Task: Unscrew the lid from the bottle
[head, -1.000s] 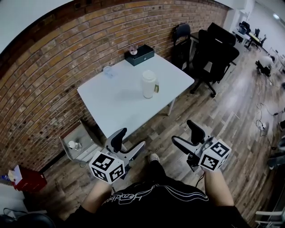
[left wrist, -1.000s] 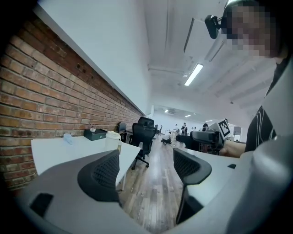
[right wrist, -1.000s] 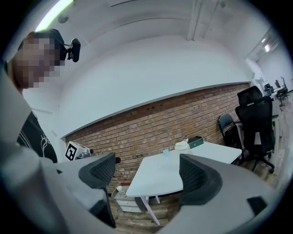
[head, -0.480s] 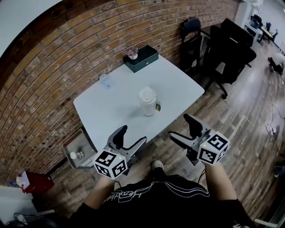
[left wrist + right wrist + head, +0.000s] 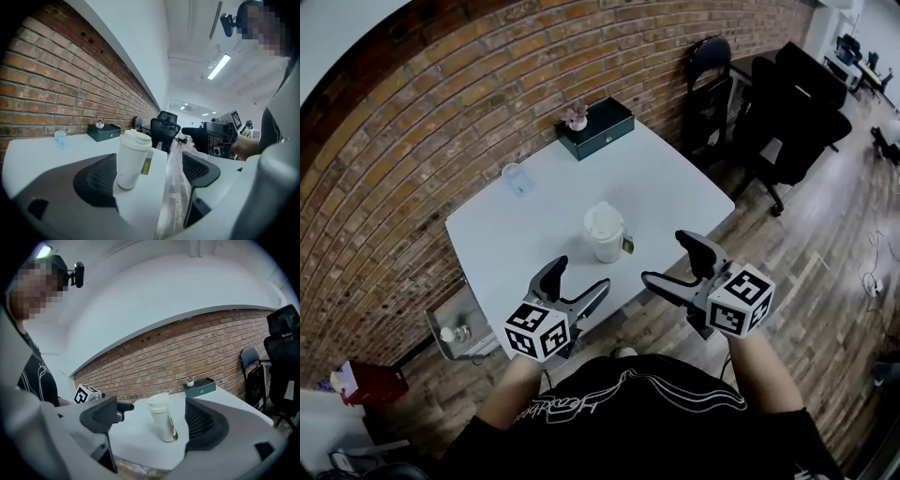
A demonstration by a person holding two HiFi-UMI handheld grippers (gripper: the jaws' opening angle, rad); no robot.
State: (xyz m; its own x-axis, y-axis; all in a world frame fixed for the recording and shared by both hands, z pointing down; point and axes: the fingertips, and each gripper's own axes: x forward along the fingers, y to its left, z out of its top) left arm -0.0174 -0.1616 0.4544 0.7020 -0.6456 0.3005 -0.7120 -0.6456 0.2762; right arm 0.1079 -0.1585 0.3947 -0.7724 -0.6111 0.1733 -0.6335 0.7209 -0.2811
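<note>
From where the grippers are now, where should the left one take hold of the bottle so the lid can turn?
I'd take the bottle round its body, below the lid, coming level from the near edge of the table. It stands upright and round-sided, so the jaws can clamp either side. The left gripper, jaws opening with nothing between them, faces it.

Red brick wall [image 5: 422, 122] behind white table [image 5: 675, 192]; wood plank floor [image 5: 811, 281]; black office chairs [image 5: 797, 103] right; ceiling strip light [image 5: 220, 66].
</note>
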